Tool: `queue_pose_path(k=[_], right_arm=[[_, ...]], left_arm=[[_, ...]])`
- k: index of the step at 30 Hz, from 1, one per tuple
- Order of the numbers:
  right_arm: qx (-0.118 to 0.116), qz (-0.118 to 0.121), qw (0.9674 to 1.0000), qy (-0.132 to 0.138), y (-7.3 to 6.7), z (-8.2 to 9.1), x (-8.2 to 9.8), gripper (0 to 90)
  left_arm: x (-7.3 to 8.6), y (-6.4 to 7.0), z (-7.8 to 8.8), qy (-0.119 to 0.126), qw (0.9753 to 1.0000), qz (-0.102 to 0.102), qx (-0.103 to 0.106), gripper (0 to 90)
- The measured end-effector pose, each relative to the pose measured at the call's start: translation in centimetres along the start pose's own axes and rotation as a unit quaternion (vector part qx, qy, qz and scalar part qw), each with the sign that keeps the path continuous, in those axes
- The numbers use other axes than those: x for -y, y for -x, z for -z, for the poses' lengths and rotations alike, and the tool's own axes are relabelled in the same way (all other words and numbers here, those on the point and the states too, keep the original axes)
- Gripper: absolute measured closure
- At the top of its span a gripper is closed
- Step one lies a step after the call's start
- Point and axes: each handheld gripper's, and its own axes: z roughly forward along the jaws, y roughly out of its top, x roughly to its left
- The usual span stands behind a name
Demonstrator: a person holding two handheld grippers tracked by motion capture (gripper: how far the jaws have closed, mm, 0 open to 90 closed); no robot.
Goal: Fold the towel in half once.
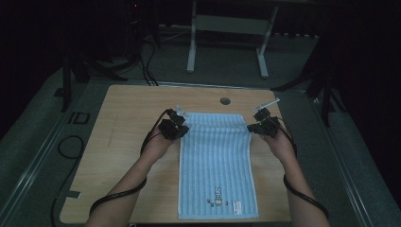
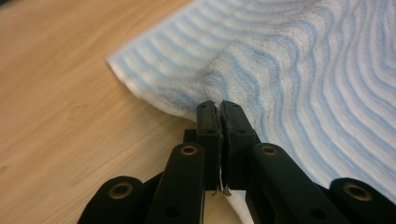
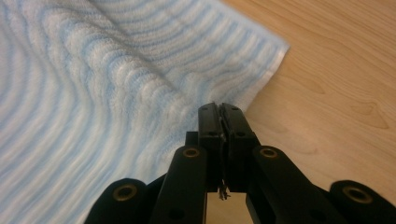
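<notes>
A light blue striped towel (image 1: 215, 161) lies lengthwise on the wooden table (image 1: 127, 109), a small rabbit print near its front end. My left gripper (image 1: 182, 126) is shut on the towel's left edge near the far corner; in the left gripper view the towel (image 2: 299, 70) bunches up from the pinch of the left gripper (image 2: 219, 106). My right gripper (image 1: 251, 127) is shut on the right edge opposite. In the right gripper view the towel (image 3: 93, 84) folds up into the closed right gripper (image 3: 219, 107). Both pinched edges are lifted a little off the table.
A round cable hole (image 1: 225, 100) sits in the table behind the towel. Bare wood lies left (image 2: 60, 93) and right (image 3: 336, 79) of the cloth. Black cables (image 1: 71, 146) run on the floor at left, and a white frame (image 1: 227, 28) stands beyond the table.
</notes>
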Motion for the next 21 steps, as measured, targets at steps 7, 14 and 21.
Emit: queue_pose_path(k=[7,14,21], right_arm=[[-0.006,0.040,0.9990,0.017,-3.1,2.6,2.7,87.7],[-0.011,0.065,0.9978,0.010,-6.2,3.2,6.8,87.7],[-0.039,0.060,0.9974,0.002,-8.4,3.3,11.0,87.6]], left_arm=[[2.6,2.3,3.4,0.016,0.9994,-0.023,0.019,86.5],[6.7,5.6,4.2,-0.010,0.9981,-0.036,0.050,86.1],[10.3,8.6,3.2,-0.048,0.9951,-0.065,0.057,83.4]])
